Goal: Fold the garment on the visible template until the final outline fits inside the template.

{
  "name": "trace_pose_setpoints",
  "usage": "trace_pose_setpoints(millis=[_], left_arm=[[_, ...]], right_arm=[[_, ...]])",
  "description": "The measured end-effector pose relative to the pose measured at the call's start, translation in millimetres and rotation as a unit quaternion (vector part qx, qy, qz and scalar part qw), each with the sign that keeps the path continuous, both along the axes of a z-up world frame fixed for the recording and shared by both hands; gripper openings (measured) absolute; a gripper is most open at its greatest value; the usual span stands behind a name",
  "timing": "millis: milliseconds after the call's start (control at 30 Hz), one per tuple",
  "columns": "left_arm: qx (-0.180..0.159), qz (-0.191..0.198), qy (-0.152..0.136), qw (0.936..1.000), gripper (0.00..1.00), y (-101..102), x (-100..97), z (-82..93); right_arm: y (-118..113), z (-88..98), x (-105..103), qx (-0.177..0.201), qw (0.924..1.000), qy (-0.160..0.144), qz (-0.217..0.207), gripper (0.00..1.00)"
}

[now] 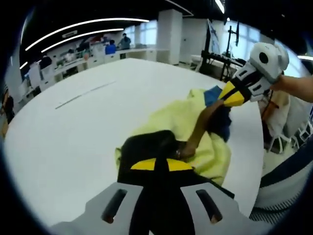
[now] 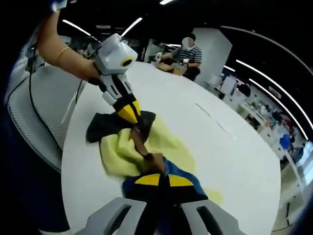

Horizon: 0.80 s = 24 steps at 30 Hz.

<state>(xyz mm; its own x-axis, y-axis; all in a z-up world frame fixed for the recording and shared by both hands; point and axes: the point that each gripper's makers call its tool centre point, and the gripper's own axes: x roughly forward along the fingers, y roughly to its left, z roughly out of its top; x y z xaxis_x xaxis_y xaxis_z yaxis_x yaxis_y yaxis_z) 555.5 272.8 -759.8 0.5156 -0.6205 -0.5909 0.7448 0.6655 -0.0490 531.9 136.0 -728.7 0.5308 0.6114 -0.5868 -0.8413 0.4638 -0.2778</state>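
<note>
White table [image 1: 73,127] carries the garment [image 1: 183,125] — a yellow, black and blue bundle, crumpled near the table's right edge in the left gripper view. Left gripper [image 1: 161,165] is pressed together on the black part at the near end; right gripper [image 1: 230,95] pinches the blue part at the far end, w/ a brown strap [image 1: 198,132] stretched between them.

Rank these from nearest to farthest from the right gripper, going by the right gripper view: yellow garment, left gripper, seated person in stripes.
1. Yellow garment, bunched just ahead of the right gripper.
2. Left gripper, on the garment's far edge, upper left.
3. Seated person in stripes, across the white table.
</note>
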Motion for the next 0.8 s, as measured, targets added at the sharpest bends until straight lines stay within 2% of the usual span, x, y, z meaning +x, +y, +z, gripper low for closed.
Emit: trace_pose_setpoints(millis=[200, 400, 533, 700, 800], left_arm=[[-0.004, -0.009, -0.001, 0.9999, 0.0, 1, -2.4, 0.9], [-0.006, -0.005, -0.011, 0.9999, 0.0, 4, -1.1, 9.1], [-0.013, 0.003, -0.018, 0.9998, 0.0, 12, -1.4, 20.9], [-0.052, 0.027, -0.027, 0.9979, 0.0, 22, -2.4, 46.2], [-0.063, 0.038, -0.03, 0.9968, 0.0, 27, -1.1, 56.3]], right_arm=[[0, 0.7, 0, 0.003, 1.0, 0.0, -0.004, 0.0], [1, 11.4, 5, 0.043, 0.9987, 0.007, -0.028, 0.0], [-1, 24.0, 10, 0.072, 0.9963, 0.002, -0.048, 0.0], [-4, 40.0, 16, 0.106, 0.9919, -0.001, -0.07, 0.0], [-3, 51.5, 22, 0.12, 0.9897, -0.008, -0.077, 0.0]])
